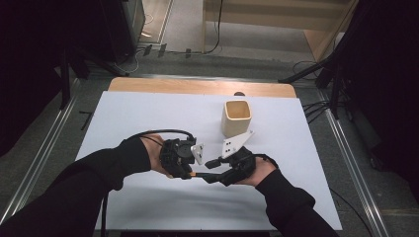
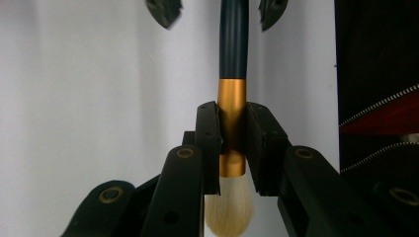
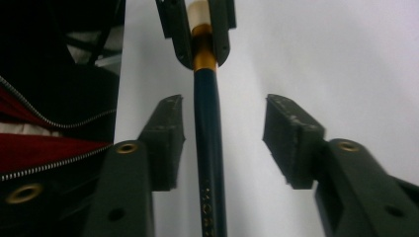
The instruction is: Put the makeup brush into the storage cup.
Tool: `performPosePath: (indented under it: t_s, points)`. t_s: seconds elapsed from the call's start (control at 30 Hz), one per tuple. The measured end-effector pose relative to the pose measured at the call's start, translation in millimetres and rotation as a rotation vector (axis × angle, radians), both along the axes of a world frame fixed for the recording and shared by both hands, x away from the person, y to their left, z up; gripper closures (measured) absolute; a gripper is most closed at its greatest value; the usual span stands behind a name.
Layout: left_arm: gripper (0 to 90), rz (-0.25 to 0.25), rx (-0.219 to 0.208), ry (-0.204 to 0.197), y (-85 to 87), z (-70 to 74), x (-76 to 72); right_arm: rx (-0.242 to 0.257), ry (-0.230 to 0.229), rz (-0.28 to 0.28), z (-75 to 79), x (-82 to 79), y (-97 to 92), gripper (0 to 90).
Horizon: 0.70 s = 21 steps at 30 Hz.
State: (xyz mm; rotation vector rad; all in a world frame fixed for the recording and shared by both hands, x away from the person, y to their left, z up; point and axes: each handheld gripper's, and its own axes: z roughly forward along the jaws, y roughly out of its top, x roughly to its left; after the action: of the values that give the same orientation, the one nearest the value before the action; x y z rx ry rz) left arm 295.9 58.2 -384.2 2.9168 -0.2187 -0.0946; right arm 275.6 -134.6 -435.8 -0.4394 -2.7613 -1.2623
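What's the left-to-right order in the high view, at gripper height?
Left hand-held gripper → brush, its gold band clamped → right hand-held gripper, jaws apart around the dark handle. The cup stands farther back.

One makeup brush (image 2: 232, 98), one wooden cup (image 1: 236, 117), two handheld grippers, left (image 1: 190, 174) and right (image 1: 211, 170), one white-covered table (image 1: 148, 113)

Brush (image 2: 232, 94): glossy handle, metal ferrule
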Motion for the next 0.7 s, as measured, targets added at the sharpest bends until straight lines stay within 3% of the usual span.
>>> performPosePath:
  t_s: [0.1, 0.37, 0.5, 0.7]
  points:
    - [78.0, 0.004, 0.006, 0.005, 0.5, -0.4, 0.1, -0.043, 0.012, 0.032, -0.5, 0.6, 9.0, 59.0]
    - [78.0, 0.003, 0.016, 0.018, 0.3, -1.8, -0.7, -0.073, 0.048, 0.047, -5.7, 0.6, 16.6, 71.9]
    - [78.0, 0.004, 0.024, 0.024, 0.2, -2.4, -0.3, -0.064, 0.05, 0.051, -6.8, -0.6, 17.1, 78.0]
    - [77.9, 0.001, 0.007, 0.036, 1.3, -1.6, 0.8, -0.039, 0.036, 0.059, -8.3, -1.9, 14.3, 79.1]
